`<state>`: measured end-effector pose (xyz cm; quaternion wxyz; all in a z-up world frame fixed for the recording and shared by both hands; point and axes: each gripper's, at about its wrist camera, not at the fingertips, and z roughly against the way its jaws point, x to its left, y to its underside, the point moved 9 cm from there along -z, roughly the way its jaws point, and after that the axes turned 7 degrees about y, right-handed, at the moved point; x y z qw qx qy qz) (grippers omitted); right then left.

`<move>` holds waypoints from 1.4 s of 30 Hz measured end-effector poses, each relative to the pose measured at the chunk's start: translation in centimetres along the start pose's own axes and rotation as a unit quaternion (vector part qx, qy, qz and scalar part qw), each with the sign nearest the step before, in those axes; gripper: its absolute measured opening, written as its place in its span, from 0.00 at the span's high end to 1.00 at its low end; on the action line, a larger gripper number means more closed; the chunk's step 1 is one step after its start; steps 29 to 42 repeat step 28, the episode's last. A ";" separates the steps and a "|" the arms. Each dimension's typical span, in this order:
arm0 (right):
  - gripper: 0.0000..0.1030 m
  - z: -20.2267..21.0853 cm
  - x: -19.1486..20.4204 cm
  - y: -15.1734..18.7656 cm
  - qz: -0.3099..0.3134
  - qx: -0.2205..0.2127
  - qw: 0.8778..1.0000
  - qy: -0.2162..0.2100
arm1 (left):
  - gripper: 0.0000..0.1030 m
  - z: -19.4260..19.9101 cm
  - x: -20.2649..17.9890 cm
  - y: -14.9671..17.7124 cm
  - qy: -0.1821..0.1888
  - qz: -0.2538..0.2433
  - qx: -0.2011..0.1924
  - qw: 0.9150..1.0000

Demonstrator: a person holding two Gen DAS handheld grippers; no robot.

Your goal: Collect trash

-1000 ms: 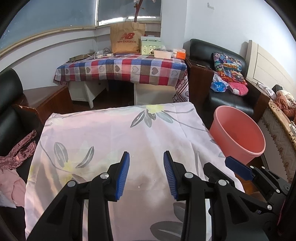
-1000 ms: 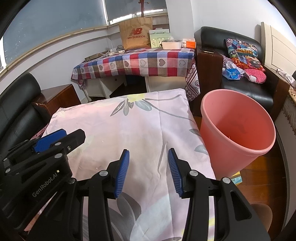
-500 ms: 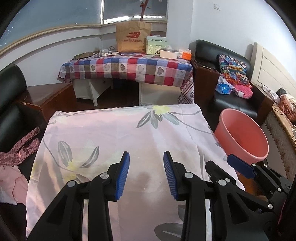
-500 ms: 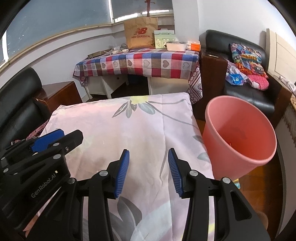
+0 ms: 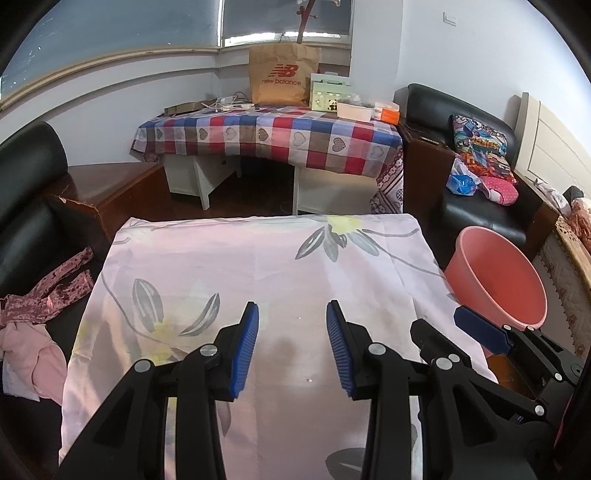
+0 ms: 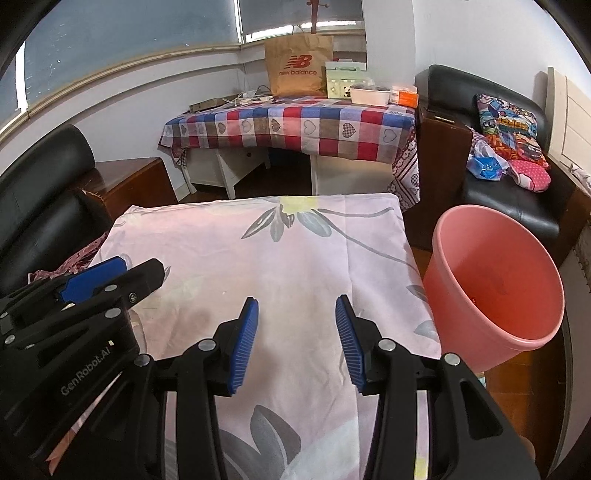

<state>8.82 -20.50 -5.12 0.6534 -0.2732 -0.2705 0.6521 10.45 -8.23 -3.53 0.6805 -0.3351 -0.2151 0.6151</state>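
Daylight, even and fairly bright, coming from the windows (image 5: pixel 284 18) at 12 o'clock in both views; blinds are down, glass reads grey-blue, no blowout. Shadows are soft: a faint dark patch on the floral cloth (image 5: pixel 280 347) between the blue pads (image 5: pixel 243 347). Mild sheen on the black armchair (image 6: pixel 476 85) at 1 o'clock. Strong fisheye bend, the window sill (image 6: pixel 129 62) curves, black vignette in all corners. Focus is sharp at centre, softer toward the rim.
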 end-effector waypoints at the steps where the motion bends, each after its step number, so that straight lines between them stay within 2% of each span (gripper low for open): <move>1: 0.57 0.0 0.0 0.0 0.000 0.001 1.000 0.000 | 0.63 0.0 0.0 0.0 0.000 0.000 0.000 1.000; 42: 0.57 -0.4 0.4 0.4 0.001 0.005 1.000 -0.005 | 0.63 -0.3 0.0 0.6 -0.003 0.002 0.006 1.000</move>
